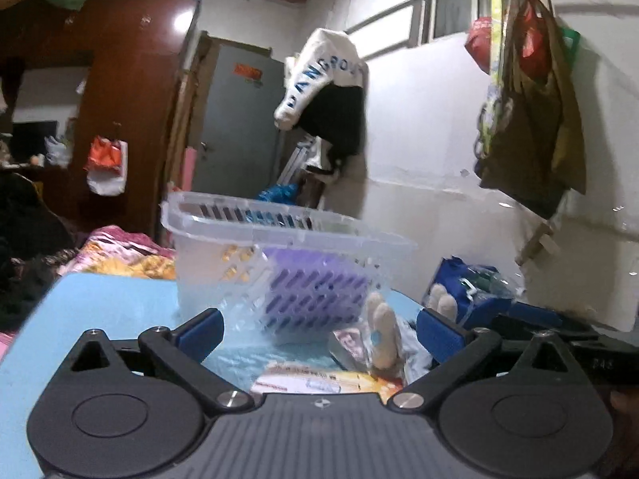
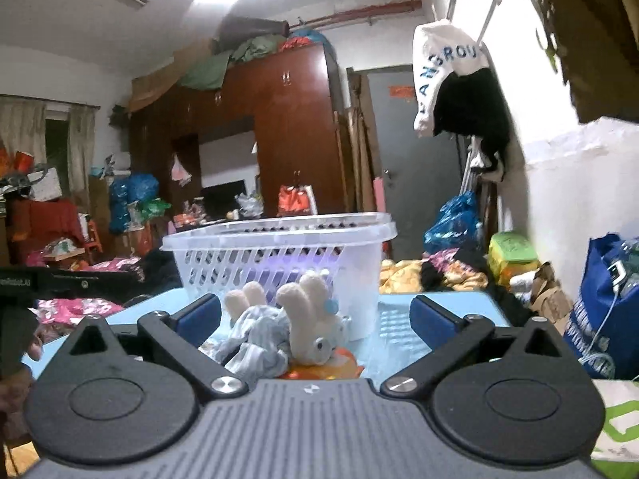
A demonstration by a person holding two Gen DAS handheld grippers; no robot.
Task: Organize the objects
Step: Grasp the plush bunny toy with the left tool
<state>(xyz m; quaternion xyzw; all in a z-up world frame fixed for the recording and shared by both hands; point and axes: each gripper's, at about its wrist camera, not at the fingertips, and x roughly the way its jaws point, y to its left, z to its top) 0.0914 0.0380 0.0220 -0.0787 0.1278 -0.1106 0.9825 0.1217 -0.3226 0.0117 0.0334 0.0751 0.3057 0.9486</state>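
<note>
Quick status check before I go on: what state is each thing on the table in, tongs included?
Basket: upright on the blue table, purple item inside.
Stuffed rabbit: lying on the table outside the basket, ears up.
Striped cloth: crumpled beside the rabbit.
Left tongs: open, holding nothing.
Right tongs: open, holding nothing.

The white garment (image 2: 443, 64) hanging on the wall rail carries blue letters reading "L'ANGROU". In the left wrist view, the same garment (image 1: 319, 76) shows "ANGROU". Other print is too blurred to read.
</note>
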